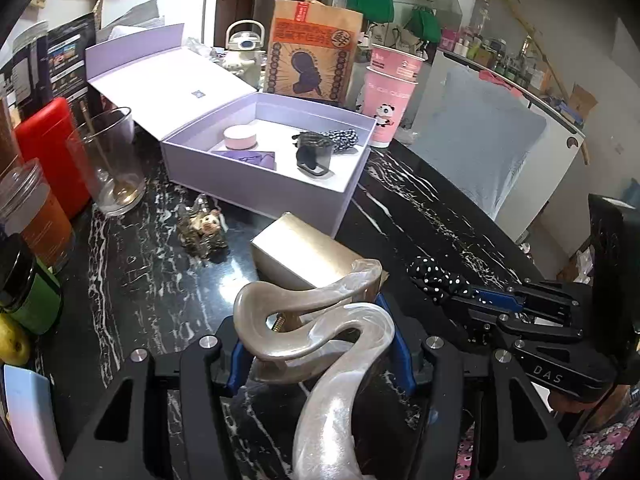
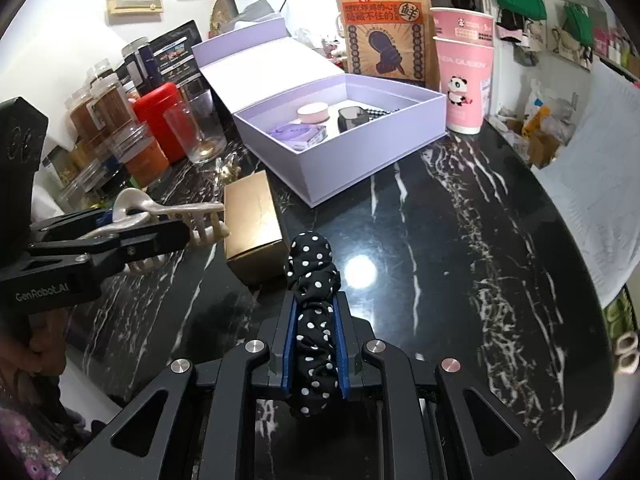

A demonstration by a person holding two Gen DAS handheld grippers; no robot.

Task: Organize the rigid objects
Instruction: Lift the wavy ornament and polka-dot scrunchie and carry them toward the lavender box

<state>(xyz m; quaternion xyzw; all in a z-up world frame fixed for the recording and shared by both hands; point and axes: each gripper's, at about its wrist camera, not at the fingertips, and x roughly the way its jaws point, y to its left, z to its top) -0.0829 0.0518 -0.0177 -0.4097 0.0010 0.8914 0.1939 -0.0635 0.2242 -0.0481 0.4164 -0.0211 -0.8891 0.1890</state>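
- The black marble table (image 2: 460, 208) is carrying everything; the open lilac box (image 2: 360, 160) is sitting at its far side, holding a pink round tin (image 2: 313, 113) and a black clip (image 2: 349, 118)
- The gold carton (image 2: 252, 226) is lying just in front of the box
- Your left gripper (image 1: 316, 354) is clamping the pearly claw clip (image 1: 320, 344) above the table, near the carton
- Your right gripper (image 2: 314, 344) is pinching the polka-dot scrunchie (image 2: 314, 300) over the table

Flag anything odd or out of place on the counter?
Nothing spilled or broken. One stray: a small crumpled figurine-like trinket lies loose on the black marble counter, between the clear glass and the open lilac box, while the other small items are boxed.
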